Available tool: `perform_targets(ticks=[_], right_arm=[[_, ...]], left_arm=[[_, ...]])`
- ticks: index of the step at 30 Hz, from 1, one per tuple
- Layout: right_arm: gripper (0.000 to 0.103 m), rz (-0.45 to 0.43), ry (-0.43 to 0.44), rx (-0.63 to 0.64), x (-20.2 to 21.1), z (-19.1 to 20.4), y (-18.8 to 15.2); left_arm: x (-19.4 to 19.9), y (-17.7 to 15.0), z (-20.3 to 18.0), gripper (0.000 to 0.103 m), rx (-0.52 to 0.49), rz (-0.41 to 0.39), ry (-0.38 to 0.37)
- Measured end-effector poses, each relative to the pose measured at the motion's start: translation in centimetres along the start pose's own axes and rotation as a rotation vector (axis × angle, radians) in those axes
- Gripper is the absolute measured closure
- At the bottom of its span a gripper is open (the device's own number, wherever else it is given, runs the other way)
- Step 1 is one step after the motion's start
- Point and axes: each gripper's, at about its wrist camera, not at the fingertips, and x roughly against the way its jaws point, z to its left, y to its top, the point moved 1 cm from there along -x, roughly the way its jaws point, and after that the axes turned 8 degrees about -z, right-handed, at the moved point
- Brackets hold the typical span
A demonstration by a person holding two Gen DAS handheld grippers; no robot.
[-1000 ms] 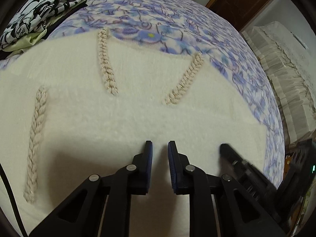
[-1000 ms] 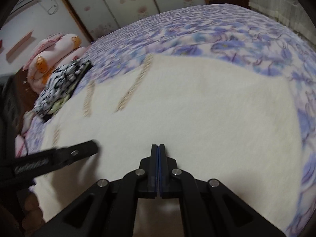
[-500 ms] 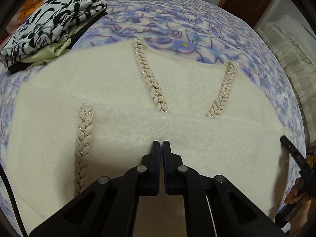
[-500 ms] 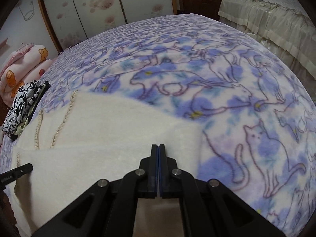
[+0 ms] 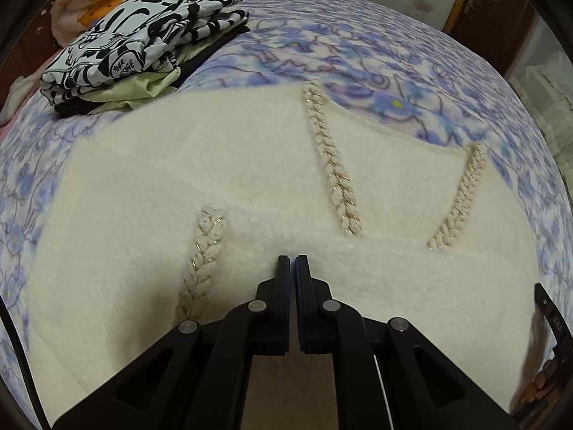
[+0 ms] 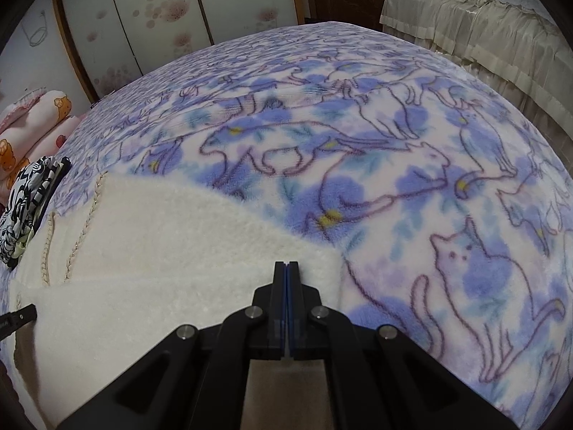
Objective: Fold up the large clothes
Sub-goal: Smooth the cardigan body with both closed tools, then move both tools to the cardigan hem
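A cream fuzzy sweater (image 5: pixel 150 215) with braided trim lies spread on the cat-print blanket (image 6: pixel 412 165). Both the left gripper (image 5: pixel 292 263) and right gripper (image 6: pixel 286 268) pinch its near folded edge, fingers pressed together. Folded clothes (image 5: pixel 143 46) sit far left.

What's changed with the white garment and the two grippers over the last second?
The left gripper was open and is now shut on the white garment. Both grippers carried its near edge forward over the braid trim. The right gripper stayed shut. The folded pile hasn't moved.
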Motion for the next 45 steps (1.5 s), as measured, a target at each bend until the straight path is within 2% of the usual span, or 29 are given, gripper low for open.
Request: perform_targets(ticks=[4,7,14,19,24,28,33,35,38,40,45], right_arm=[[0.103,-0.011,0.031,-0.047,-0.1,-0.7,-0.3],[0.103,-0.01,0.038,-0.055,-0.1,-0.9,-0.4],[0.103,0.002,0.027,-0.072,-0.2,-0.9,-0.4],[0.103,0.015,-0.06,-0.031,0.7,0.4,-0.8],[0.103,-0.009,-0.122,0.007,3.9,1.7,-3.2],[0.103,0.012,-0.169,0.086,7.1,2.8,-5.8],[0.103,0.06,-0.219,0.116,10.6,3.6,-9.3],[0.103,0.099,-0.228,0.08,11.2,3.6,-10.4],[0.103,0.112,-0.266,0.012,12.7,3.8,-11.6],[0.103,0.162,-0.297,-0.039,13.3,4.1,-12.9],[0.103,0.148,-0.348,-0.15,17.1,5.6,-16.6]], left_arm=[[-0.7,0.5,-0.9,0.099,-0.095,-0.047,0.089],[-1.3,0.7,-1.2,0.1,-0.105,-0.066,0.118],[-0.6,0.3,-0.6,0.1,-0.105,-0.062,0.09],[0.9,-0.9,1.0,0.1,-0.07,-0.042,0.063],[2.8,-2.9,1.9,0.1,-0.107,-0.033,0.069],[4.5,-4.8,3.2,0.1,-0.129,0.008,0.027],[6.7,-7.0,4.7,0.1,-0.215,0.041,-0.058],[7.3,-7.7,5.3,0.1,-0.222,0.078,-0.076],[7.7,-8.9,7.2,0.099,-0.201,0.153,-0.095],[8.2,-9.8,8.5,0.099,-0.194,0.18,-0.094],[9.2,-13.1,12.3,0.099,-0.155,0.29,-0.155]])
